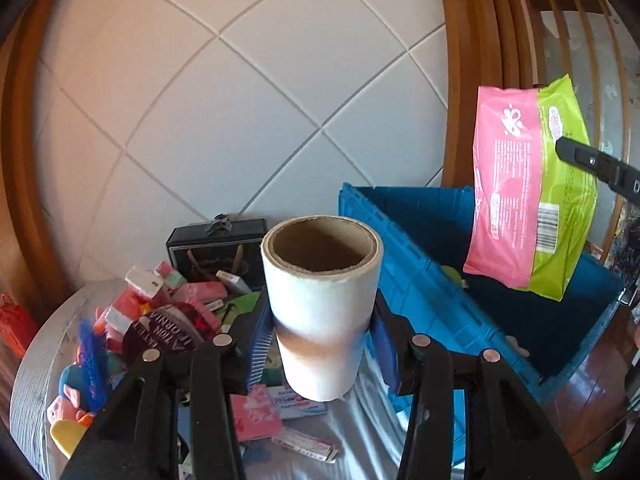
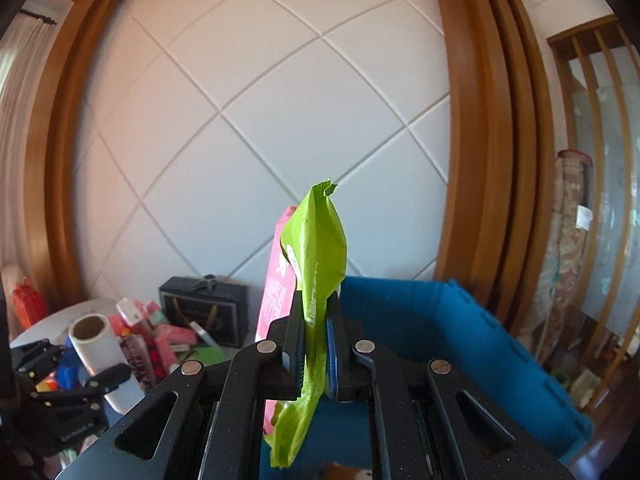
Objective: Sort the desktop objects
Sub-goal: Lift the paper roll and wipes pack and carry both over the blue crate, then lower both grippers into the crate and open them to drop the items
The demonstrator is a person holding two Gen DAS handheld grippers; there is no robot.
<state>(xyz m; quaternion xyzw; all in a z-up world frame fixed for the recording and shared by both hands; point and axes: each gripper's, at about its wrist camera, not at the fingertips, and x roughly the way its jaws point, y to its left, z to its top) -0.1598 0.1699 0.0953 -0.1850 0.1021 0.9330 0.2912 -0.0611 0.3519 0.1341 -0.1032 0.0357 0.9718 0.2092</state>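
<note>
While your right gripper (image 2: 314,354) pinches the wipes pack (image 2: 316,280) above the blue crate (image 2: 460,320), lower right, your left gripper (image 1: 320,344) clamps the upright roll (image 1: 322,304).

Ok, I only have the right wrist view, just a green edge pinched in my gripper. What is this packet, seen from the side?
Observer: The packet is half pink, half green, with a barcode, hanging over the blue crate.
Operator: And the roll in the left gripper?
Observer: Up close, the roll is a hollow cardboard tube wrapped in white, clamped upright by the left gripper.
Operator: Anything under it?
Observer: A pink card lies on the grey table below.
</note>
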